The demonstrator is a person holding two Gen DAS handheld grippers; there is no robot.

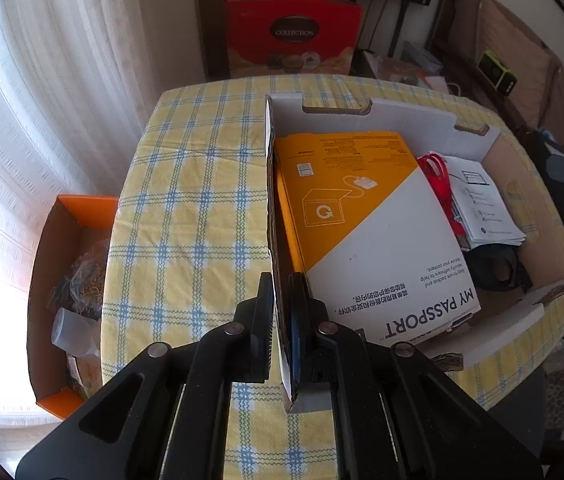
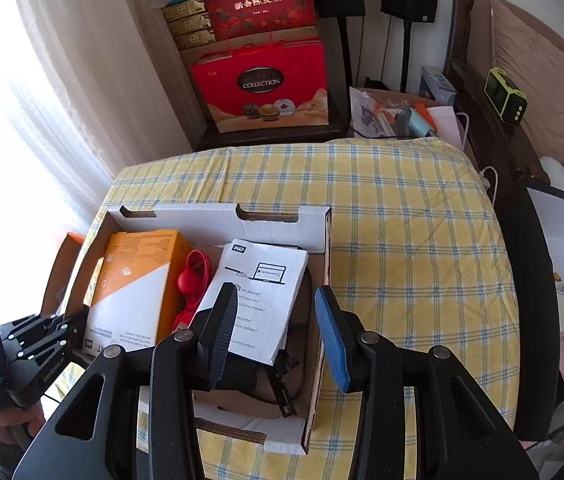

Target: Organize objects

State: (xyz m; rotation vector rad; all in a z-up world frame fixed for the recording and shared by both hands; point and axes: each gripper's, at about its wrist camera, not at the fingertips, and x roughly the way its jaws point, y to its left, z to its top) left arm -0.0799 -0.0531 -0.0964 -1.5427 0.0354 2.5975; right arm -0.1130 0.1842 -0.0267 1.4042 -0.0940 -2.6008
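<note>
Left wrist view: left gripper [image 1: 281, 304] sits at lower centre, its two fingers pinching the near end of the left wall of the cardboard tray [image 1: 270, 216], one finger outside the wall and one inside. The tray lies on the yellow-and-blue checked tablecloth [image 1: 186, 208], filling the centre and right of the frame. Inside it, against the pinched wall, lies the orange-and-white "MY PASSPORT" box [image 1: 366, 224]; to its right a red cable [image 1: 442, 184], then a white WD booklet [image 1: 482, 204], with a dark item below the booklet, unclear what. An orange-rimmed box [image 1: 62, 292] stands off the table edge at left. Right wrist view: right gripper [image 2: 276, 332] at lower centre, fingers spread wide and holding nothing; the left finger overlaps the booklet, the blue-padded right finger [image 2: 332, 336] is beside the tray's right wall, contact not discernible. A red "COLLECTION" gift bag [image 2: 266, 88] stands at upper centre behind the table.
</note>
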